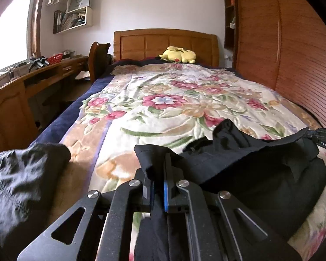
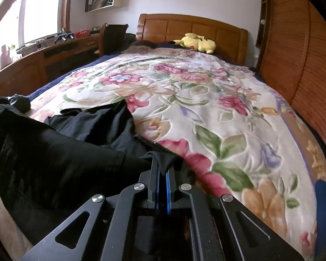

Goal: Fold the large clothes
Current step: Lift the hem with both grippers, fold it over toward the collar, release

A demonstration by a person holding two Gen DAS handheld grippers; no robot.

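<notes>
While the black garment (image 1: 250, 165) hangs pinched at two points, the job is to keep its held edge taut and level before laying it down. It lies bunched at the foot end of the bed, on the floral blanket (image 1: 163, 100), with loose folds trailing up the blanket toward the wooden headboard (image 1: 165, 43). The left hand-held gripper (image 1: 157, 174) is closed on a corner of the cloth, fabric draped over its fingers; the right hand-held gripper (image 2: 162, 169) is likewise clamped on a fold of the same cloth, a black tuck rising between its blue pads (image 2: 168, 191).

To do this step well, I judge both grips should be drawn apart along the foot of the bed until the slack between them is gone, then lifted together so the body of the garment falls free of its own creases. Uneven height would skew the fold line. The thin cloth looks slippery, so a shallow pinch may slide out; pulling gently is safer than tugging.

Nearer the left edge than the garment sits a second dark bundle (image 1: 21, 187), which should stay out of the spread. Far off, against the headboard, rests a yellow plush toy (image 1: 178, 54), well clear of the work. Beside the bed, toward the window, runs a wooden bench (image 1: 43, 71).
</notes>
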